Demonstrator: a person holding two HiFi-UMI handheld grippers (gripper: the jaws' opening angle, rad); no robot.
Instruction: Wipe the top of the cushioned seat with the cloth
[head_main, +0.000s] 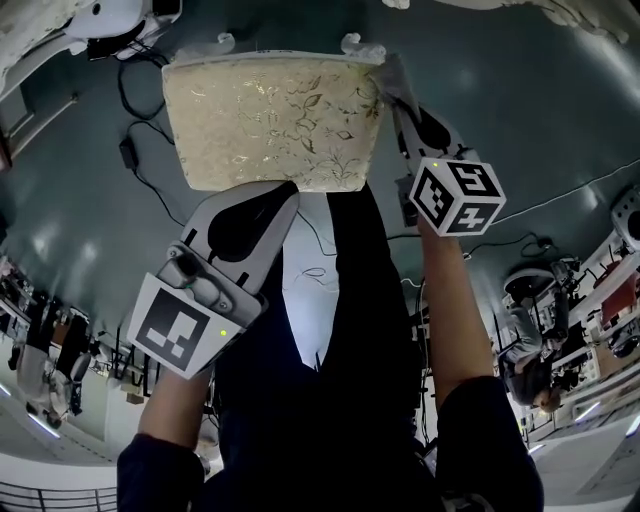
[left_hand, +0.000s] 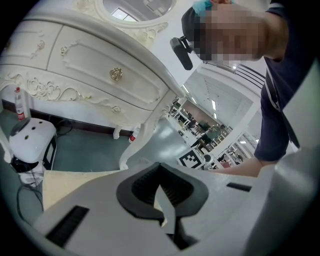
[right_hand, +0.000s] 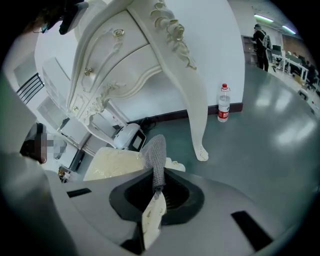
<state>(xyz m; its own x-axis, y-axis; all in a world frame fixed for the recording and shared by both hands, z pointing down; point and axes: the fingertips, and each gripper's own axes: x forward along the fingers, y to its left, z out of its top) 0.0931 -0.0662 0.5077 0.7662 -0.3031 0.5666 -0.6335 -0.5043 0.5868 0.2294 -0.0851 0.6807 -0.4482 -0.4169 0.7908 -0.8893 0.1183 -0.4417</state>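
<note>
Pinching the grey cloth (right_hand: 156, 152) tight in its jaws, the right hand-held gripper (right_hand: 158, 192) hangs at the seat's (head_main: 270, 120) far right corner, while the left hand-held gripper (left_hand: 159, 186), closed on nothing, sits by its near edge.

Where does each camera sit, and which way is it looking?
Head view: on the head, facing down at the seat; torso, forearms, left gripper, right gripper show.
Left gripper view: along its shut jaws toward the dresser; the torso shows.
Right gripper view: along jaws clamping the cloth, toward dresser and floor.
All share the seat.
</note>
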